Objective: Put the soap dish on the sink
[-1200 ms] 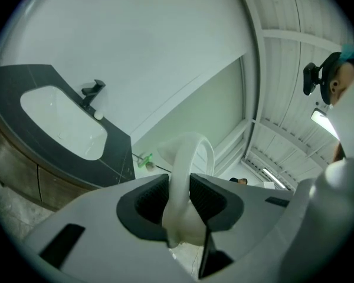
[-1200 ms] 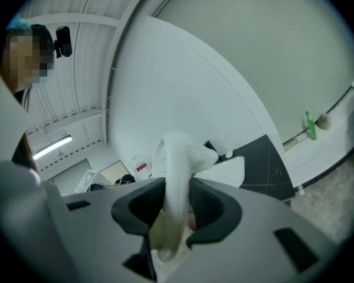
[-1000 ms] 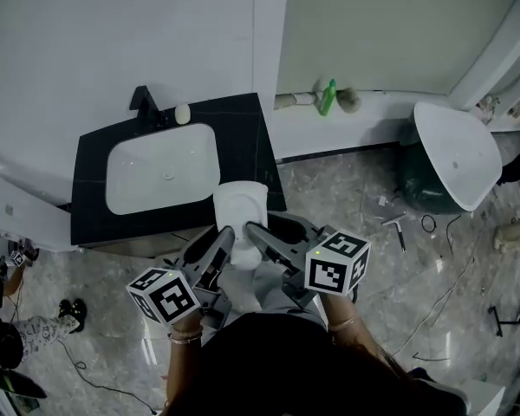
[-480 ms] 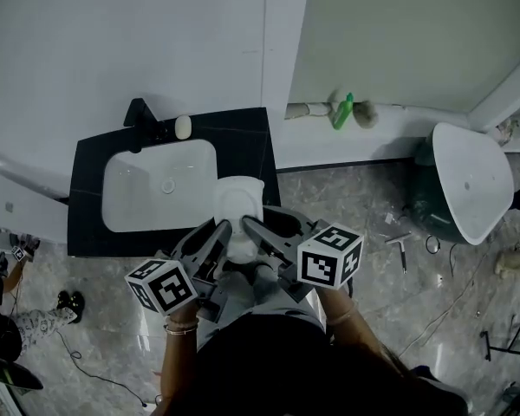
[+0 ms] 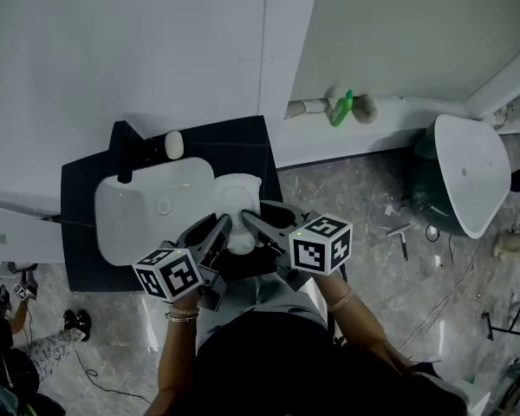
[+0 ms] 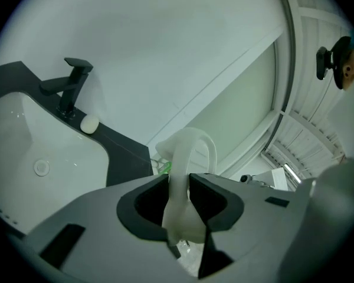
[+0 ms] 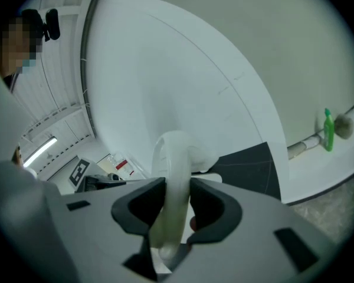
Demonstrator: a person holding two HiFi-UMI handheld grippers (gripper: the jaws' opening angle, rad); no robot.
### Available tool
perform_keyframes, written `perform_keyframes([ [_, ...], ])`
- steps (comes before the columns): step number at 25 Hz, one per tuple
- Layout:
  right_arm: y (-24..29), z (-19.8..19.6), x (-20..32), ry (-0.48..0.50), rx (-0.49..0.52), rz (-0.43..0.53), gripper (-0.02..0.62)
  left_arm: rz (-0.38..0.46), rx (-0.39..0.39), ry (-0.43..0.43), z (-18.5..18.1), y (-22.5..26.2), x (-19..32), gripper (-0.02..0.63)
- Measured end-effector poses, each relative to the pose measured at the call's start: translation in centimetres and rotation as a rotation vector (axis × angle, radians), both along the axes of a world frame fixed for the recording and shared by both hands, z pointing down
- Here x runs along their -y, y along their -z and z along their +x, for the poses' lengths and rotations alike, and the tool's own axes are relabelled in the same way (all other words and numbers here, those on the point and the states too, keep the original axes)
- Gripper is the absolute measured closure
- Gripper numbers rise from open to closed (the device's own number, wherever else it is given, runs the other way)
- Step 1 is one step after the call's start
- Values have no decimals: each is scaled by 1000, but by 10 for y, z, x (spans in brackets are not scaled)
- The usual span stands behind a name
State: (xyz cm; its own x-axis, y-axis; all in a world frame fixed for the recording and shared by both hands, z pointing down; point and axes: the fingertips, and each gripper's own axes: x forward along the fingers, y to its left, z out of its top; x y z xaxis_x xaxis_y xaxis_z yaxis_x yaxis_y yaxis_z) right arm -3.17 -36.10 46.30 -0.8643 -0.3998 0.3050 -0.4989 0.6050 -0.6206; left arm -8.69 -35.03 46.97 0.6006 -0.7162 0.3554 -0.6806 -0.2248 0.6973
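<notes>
Over the right-hand strip of the black sink point(image 5: 253, 150), at 3 o'clock from the white basin point(image 5: 126, 219): white soap dish point(image 5: 238, 199), carried between two tools and judged not yet resting on the counter. Left gripper point(image 5: 224, 230) closed on the dish's rim at about 7 o'clock; right gripper point(image 5: 248, 223) closed on the rim at about 5 o'clock. Confirmed in the left gripper view and the right gripper view: thin pale wall of the dish pinched between the dark jaws, no gap visible. Step in hand, as judged: carry and approach, placement not yet made. Next move: lower both tools together, dish kept level, onto bare black surface at 3 o'clock of the basin, clear of the bar of soap point(image 5: 174, 145) at 12 o'clock and the black faucet point(image 5: 121, 148) at 11 o'clock. Release only after full contact of the base; open both sets of jaws together to avoid tipping toward the basin or the counter's outer edge.
</notes>
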Motion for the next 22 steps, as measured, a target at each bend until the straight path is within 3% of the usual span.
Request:
perform_keyframes([
  [13,-102,-37,95,-14,-99,-147,466,-187,58,-65,-34,-103,94,489],
  [22,-156,-49,127,-3,-161,-231,466,-294,92,-84,-45,-158,124,489],
])
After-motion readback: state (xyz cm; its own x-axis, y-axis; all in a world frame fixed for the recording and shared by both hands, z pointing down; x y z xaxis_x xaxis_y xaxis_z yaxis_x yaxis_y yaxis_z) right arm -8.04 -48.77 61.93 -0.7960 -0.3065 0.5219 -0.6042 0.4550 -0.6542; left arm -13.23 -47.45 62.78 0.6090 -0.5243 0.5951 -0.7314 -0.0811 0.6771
